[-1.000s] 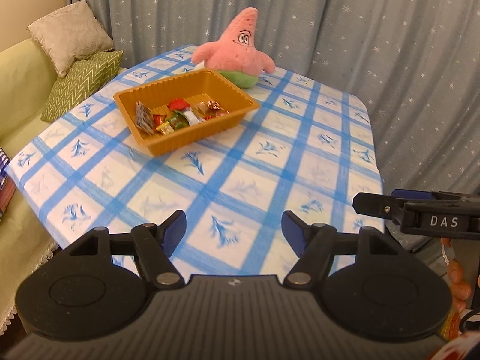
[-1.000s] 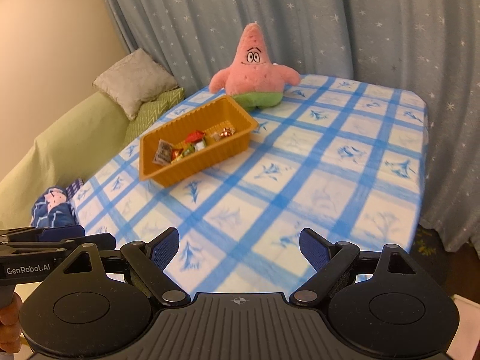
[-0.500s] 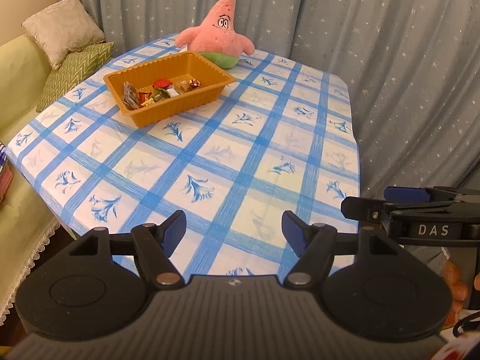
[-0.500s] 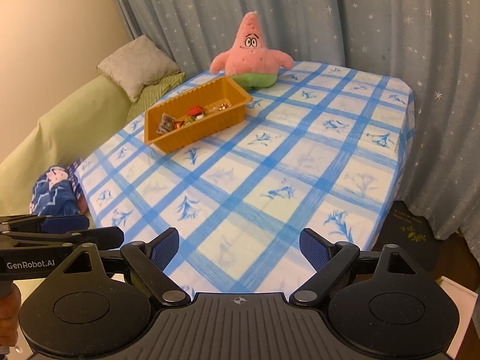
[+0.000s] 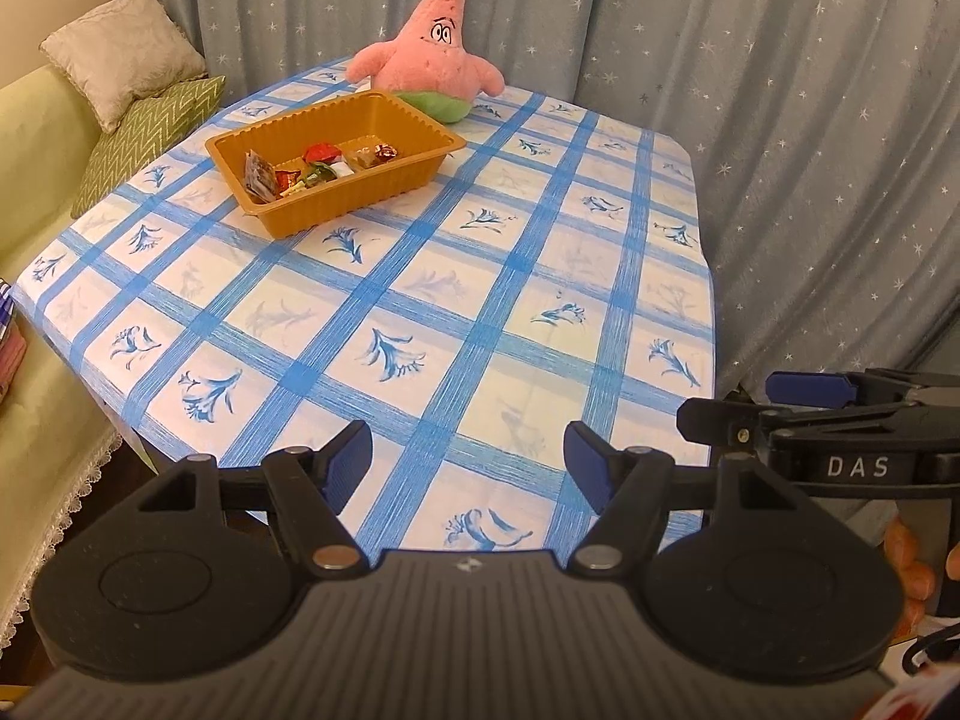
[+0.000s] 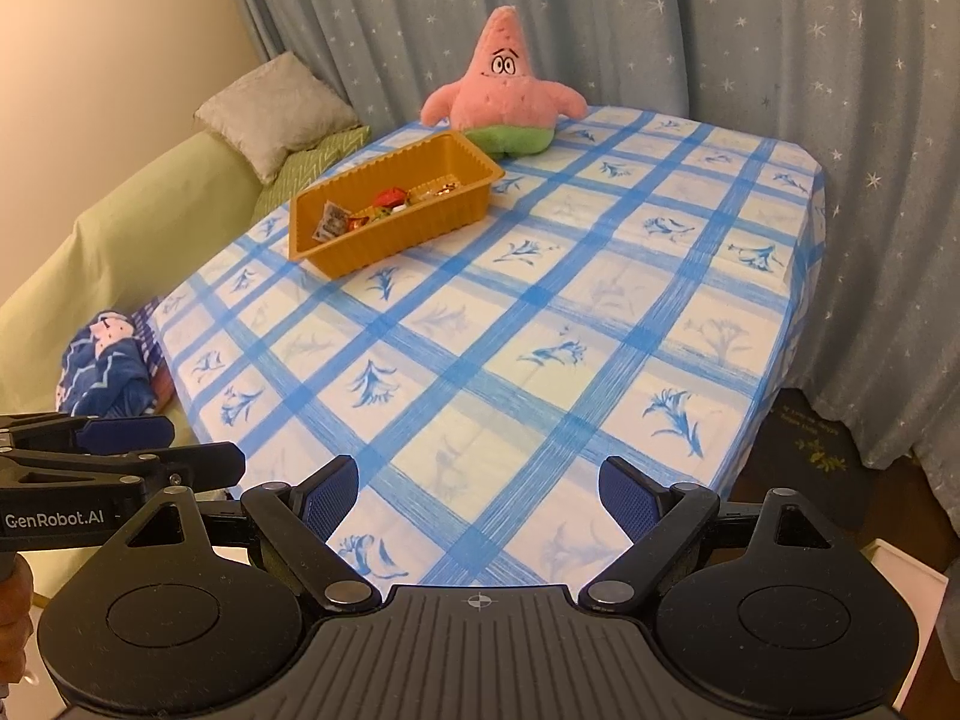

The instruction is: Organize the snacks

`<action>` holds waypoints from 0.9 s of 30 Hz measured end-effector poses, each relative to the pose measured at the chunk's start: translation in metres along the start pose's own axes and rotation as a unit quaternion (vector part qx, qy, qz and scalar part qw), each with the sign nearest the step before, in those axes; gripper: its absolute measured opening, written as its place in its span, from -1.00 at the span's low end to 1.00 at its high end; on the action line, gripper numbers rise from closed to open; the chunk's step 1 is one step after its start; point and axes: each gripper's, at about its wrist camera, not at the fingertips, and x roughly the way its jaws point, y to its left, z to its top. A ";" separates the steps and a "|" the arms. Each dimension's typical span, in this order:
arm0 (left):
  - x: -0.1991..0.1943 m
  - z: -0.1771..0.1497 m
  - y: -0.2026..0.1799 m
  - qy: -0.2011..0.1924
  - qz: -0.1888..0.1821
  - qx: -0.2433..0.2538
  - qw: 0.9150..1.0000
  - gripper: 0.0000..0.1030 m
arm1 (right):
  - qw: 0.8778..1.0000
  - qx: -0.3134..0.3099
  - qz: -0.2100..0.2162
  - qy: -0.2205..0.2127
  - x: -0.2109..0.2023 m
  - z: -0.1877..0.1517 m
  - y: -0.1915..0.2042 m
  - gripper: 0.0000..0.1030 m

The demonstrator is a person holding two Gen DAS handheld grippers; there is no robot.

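A blue-checked tablecloth (image 5: 456,300) is backed by starred curtains (image 6: 750,30); the left gripper (image 5: 468,468) and right gripper (image 6: 480,486) are held agape, empty.

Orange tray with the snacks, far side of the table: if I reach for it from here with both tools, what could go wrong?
1. The orange tray looks light; a push on its wall could slide it over the tablecloth toward the left edge.
2. The pink plush star sits close behind the tray and could be knocked over.
3. The left tool and right tool, both open, sit close side by side and might collide.
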 end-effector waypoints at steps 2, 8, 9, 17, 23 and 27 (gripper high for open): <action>0.000 -0.001 0.001 0.000 0.000 0.000 1.000 0.33 | 1.000 0.000 0.000 0.001 0.000 0.000 0.001 0.69; 0.000 0.000 0.002 0.000 0.000 0.000 1.000 0.33 | 1.000 -0.001 0.000 0.002 0.002 0.000 0.004 0.69; 0.000 0.000 0.002 0.000 0.000 0.000 1.000 0.33 | 1.000 0.000 0.000 0.002 0.002 0.000 0.004 0.69; -0.001 -0.002 0.003 -0.001 0.000 0.001 1.000 0.33 | 1.000 -0.001 0.000 0.002 0.003 0.000 0.007 0.69; -0.001 -0.001 0.003 0.000 0.000 0.000 1.000 0.34 | 1.000 -0.001 0.000 0.002 0.002 0.000 0.006 0.69; 0.000 0.000 0.003 0.000 0.000 0.000 1.000 0.35 | 1.000 -0.001 0.000 0.002 0.002 0.000 0.006 0.69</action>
